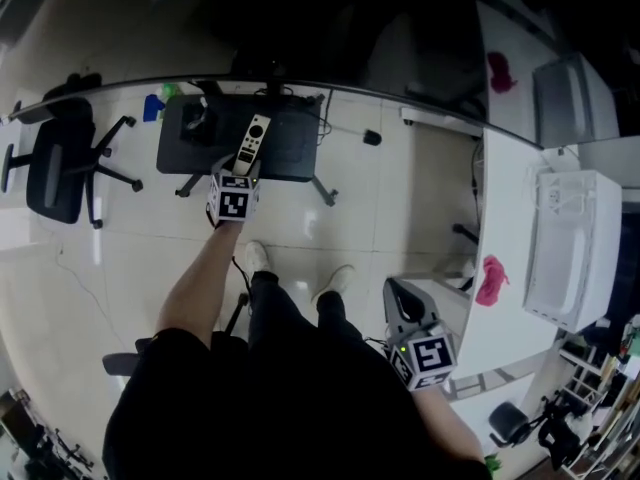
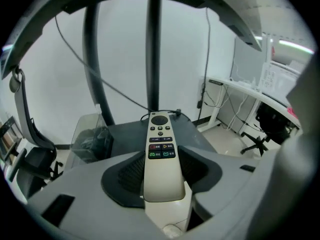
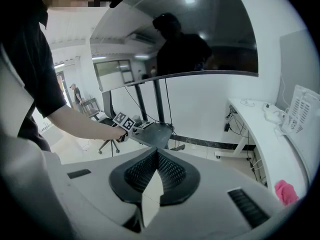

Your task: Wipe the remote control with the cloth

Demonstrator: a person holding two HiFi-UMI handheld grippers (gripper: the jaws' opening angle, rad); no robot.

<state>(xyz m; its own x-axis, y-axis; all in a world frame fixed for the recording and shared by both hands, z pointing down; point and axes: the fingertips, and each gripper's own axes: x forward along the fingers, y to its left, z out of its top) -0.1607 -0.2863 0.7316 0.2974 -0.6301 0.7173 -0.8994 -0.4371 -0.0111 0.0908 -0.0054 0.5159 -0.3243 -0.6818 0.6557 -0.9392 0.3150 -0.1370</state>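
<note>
A white desk (image 1: 505,228) on the right bears the pink cloth (image 1: 491,280). Ahead, over a dark table (image 1: 290,153), the left gripper (image 1: 243,173) clamps the remote (image 1: 255,140) by its lower end, buttons up. The right gripper (image 1: 402,308), near the desk, has its jaws closed together on nothing

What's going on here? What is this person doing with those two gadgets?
A person holds a two-fingered gripper in each hand. The left gripper has its fingers closed on a long cream-coloured remote control, held over a small dark table. The right gripper is shut and empty, near a white desk where a crumpled pink cloth lies untouched. So no wiping has begun yet.
</note>
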